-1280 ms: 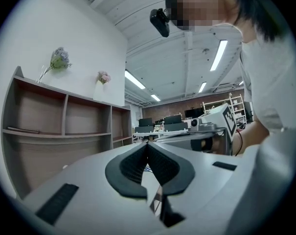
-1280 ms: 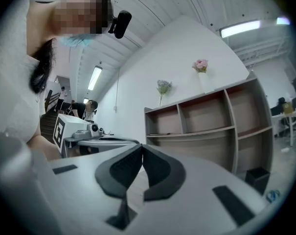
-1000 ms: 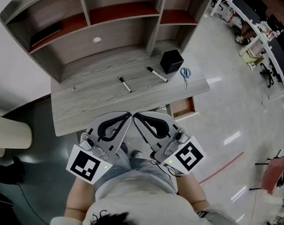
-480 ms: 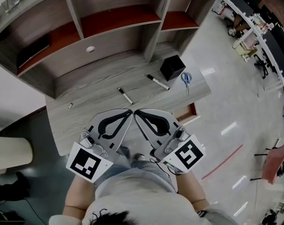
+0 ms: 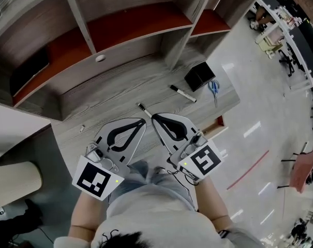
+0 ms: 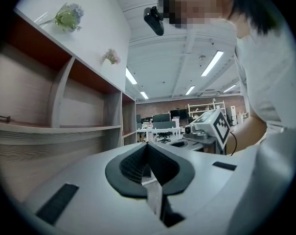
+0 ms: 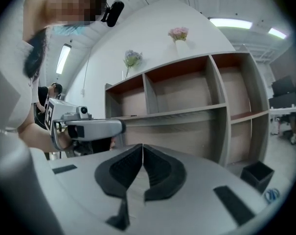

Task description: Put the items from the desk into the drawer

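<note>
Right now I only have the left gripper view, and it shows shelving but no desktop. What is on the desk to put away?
Observer: The head view shows the desk. A marker lies toward its right, and a second marker lies just ahead of the right gripper.
Operator: Anything else out there?
Observer: Yes, scissors with blue handles lie near the right edge, beside a black box.
Operator: Is the drawer open?
Observer: Partly. The drawer sticks out below the desk's right end.
</note>
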A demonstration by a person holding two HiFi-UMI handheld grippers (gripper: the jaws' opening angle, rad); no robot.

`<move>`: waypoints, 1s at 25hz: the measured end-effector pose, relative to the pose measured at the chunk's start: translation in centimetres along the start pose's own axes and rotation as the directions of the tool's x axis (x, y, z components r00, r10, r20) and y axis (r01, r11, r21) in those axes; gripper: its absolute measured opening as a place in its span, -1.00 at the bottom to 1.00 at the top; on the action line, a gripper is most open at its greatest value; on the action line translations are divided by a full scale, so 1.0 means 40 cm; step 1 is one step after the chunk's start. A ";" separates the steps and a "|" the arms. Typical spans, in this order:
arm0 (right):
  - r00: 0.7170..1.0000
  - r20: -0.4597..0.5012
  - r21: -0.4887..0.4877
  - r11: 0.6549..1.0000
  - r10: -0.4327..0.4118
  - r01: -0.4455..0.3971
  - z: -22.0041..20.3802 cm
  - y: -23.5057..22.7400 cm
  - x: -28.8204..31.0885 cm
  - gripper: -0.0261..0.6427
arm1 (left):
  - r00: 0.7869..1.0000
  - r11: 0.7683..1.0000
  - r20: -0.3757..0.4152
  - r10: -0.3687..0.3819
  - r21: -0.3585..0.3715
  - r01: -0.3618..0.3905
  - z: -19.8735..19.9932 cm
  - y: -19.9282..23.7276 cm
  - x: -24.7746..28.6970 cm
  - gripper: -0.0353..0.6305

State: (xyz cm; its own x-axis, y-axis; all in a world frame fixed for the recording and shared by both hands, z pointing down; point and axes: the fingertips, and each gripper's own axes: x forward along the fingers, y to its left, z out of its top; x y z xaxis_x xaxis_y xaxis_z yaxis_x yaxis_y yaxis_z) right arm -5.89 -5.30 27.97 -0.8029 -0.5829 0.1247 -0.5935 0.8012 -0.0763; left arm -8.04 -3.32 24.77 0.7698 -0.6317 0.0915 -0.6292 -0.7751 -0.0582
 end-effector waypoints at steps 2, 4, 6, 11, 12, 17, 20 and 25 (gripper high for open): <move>0.999 -0.034 0.005 1.000 -0.023 0.023 -0.037 -0.027 0.026 -0.89 | 1.000 1.000 -0.004 -0.015 0.001 0.015 -0.011 0.025 0.006 -0.87; 0.996 -0.074 0.018 0.999 -0.042 0.043 -0.086 -0.053 0.050 -0.89 | 1.000 1.000 -0.004 -0.025 -0.010 0.025 -0.023 0.047 0.012 -0.87; 0.992 -0.117 0.047 0.997 -0.055 0.061 -0.142 -0.077 0.069 -0.89 | 0.999 0.999 -0.009 -0.037 -0.024 0.036 -0.039 0.065 0.018 -0.87; 0.972 -0.223 0.078 0.993 -0.072 0.091 -0.262 -0.108 0.110 -0.89 | 0.998 0.997 -0.029 -0.062 -0.058 0.060 -0.084 0.102 0.025 -0.87; 0.968 -0.241 0.082 0.992 -0.070 0.093 -0.283 -0.112 0.118 -0.87 | 0.997 0.996 -0.033 -0.066 -0.064 0.063 -0.095 0.108 0.026 -0.87; 0.944 -0.327 0.094 0.992 -0.052 0.087 -0.381 -0.122 0.148 -0.84 | 0.996 0.993 -0.043 -0.083 -0.088 0.079 -0.134 0.129 0.032 -0.87; 0.927 -0.371 0.107 0.990 -0.051 0.097 -0.432 -0.124 0.152 -0.77 | 0.995 0.991 -0.051 -0.084 -0.106 0.078 -0.153 0.140 0.031 -0.87; 0.893 -0.445 0.097 0.987 -0.071 0.127 -0.512 -0.141 0.160 -0.77 | 0.995 0.989 -0.058 -0.078 -0.129 0.070 -0.176 0.156 0.024 -0.87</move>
State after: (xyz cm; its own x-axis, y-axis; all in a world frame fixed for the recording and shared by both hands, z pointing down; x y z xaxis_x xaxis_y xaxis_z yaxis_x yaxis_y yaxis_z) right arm -6.53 -10.78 49.46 -0.6500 -0.5166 0.5573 -0.6930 0.7039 -0.1557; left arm -11.98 -8.67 31.51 0.8091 -0.5674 0.1532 -0.5822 -0.8093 0.0775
